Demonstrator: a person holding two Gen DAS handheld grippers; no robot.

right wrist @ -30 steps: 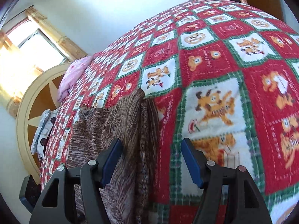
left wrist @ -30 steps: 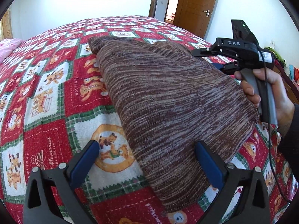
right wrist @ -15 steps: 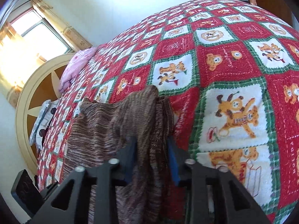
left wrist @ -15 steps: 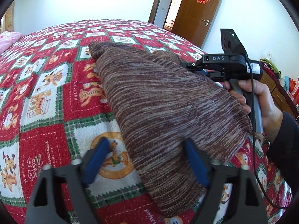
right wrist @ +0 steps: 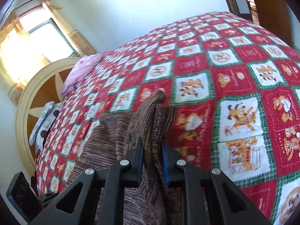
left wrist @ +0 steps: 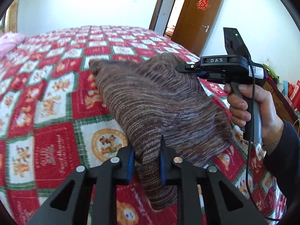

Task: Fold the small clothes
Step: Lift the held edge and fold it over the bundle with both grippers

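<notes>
A brown striped knit garment point(left wrist: 159, 103) is lifted off a red, white and green patchwork bedspread point(left wrist: 56, 103). My left gripper point(left wrist: 146, 161) is shut on its near edge. My right gripper point(right wrist: 152, 155) is shut on another edge of the garment point(right wrist: 153, 123); the right gripper also shows in the left wrist view point(left wrist: 189, 69), held in a hand at the garment's far right side. The cloth hangs stretched between the two grippers, with its far left corner still down on the bed.
A pink pillow point(right wrist: 82, 71) and a round wooden headboard point(right wrist: 33, 101) are at the bed's head. A wooden door point(left wrist: 196, 16) stands behind the bed. Cluttered items point(left wrist: 288, 91) sit beside the bed at the right.
Both grippers went from open to shut on the garment's edges. The garment has been lifted off the bedspread between them.
</notes>
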